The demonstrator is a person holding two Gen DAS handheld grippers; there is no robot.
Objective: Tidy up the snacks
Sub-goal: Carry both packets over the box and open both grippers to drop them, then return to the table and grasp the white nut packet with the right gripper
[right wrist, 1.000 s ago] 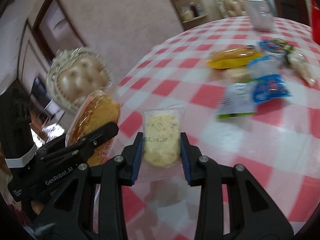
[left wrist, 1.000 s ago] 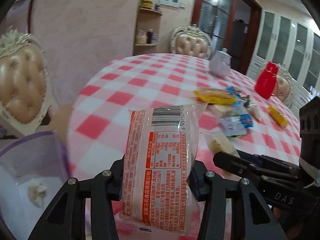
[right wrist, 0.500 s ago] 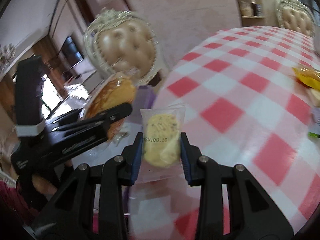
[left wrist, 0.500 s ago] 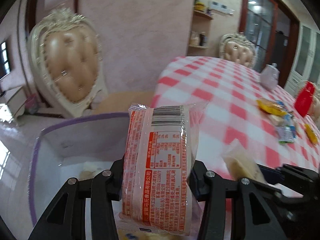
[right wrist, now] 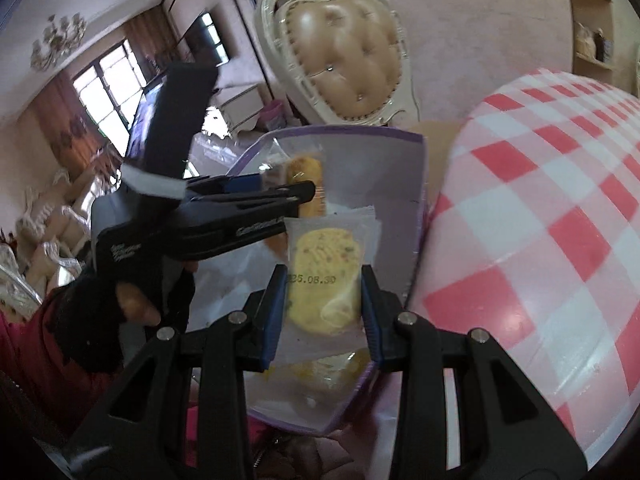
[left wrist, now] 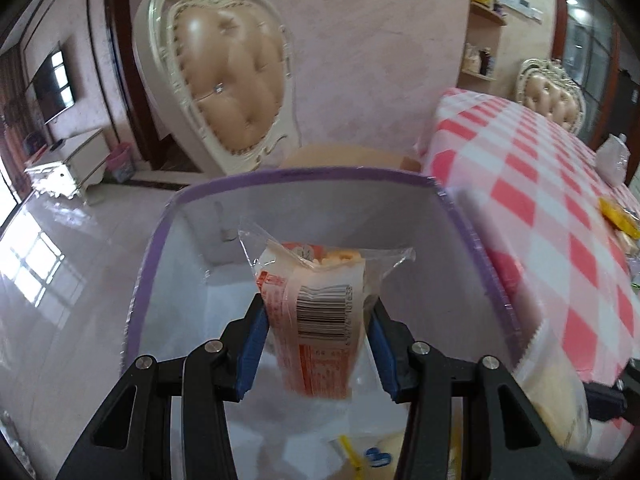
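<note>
My left gripper (left wrist: 316, 344) is shut on an orange-printed bread packet (left wrist: 316, 312), which tips forward over the open white bin with a purple rim (left wrist: 304, 174). My right gripper (right wrist: 324, 312) is shut on a clear-wrapped yellow cookie (right wrist: 324, 276), held above the same bin (right wrist: 420, 184). In the right wrist view the left gripper (right wrist: 296, 196) reaches in from the left with the bread packet (right wrist: 308, 176). Other wrapped snacks (left wrist: 372, 456) lie in the bin's bottom.
The bin sits beside the round table with a red-and-white checked cloth (left wrist: 540, 208) on its right. A cream tufted chair (left wrist: 224, 80) stands behind the bin. More snacks (left wrist: 618, 216) lie on the table at far right. Shiny floor is on the left.
Both grippers have swung left from the table to over the bin, still holding their snacks. The bread packet has tipped forward and sits lower between the left fingers.
</note>
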